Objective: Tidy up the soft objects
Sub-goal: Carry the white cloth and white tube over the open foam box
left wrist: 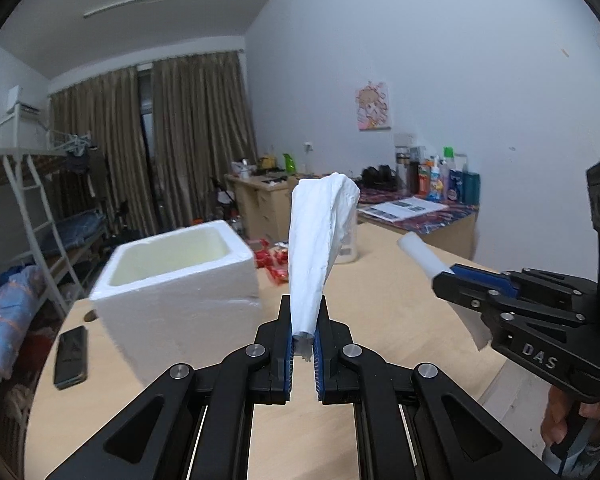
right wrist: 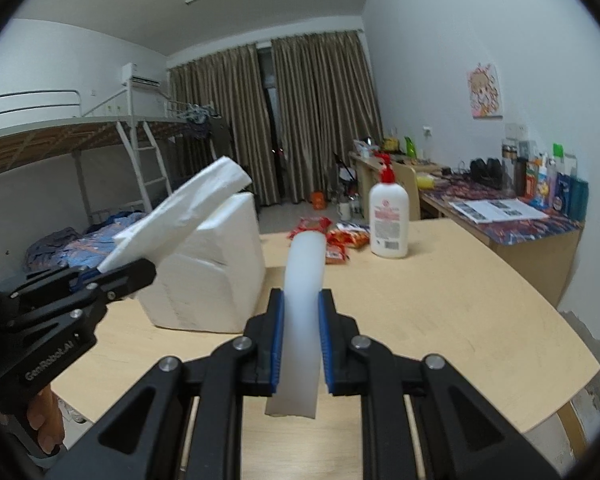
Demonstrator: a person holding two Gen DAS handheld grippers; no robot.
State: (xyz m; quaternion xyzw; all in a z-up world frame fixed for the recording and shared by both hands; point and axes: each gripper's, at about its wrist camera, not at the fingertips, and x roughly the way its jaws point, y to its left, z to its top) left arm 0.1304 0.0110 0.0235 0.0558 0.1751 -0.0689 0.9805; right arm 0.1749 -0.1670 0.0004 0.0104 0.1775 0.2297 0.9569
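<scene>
Two claws, both clamped & held above the bench (left wrist: 380, 320): left claw (left wrist: 303, 320) pinches a white tissue wad (left wrist: 320, 240), right claw (right wrist: 302, 320) grips a pale soft tube (right wrist: 304, 280). Open foam box (left wrist: 180, 280) sits far-left on bench, lotion bottle (right wrist: 389, 220) far right.

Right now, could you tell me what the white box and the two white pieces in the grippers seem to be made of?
White box: looks like expanded foam, matte and grainy, with thick walls. Piece in the left gripper, the crumpled sheet: probably tissue or thin cloth, wrinkled and limp. Piece in the right gripper, the smooth strip: perhaps soft foam or silicone, translucent, evenly curved; the look leaves it open.
</scene>
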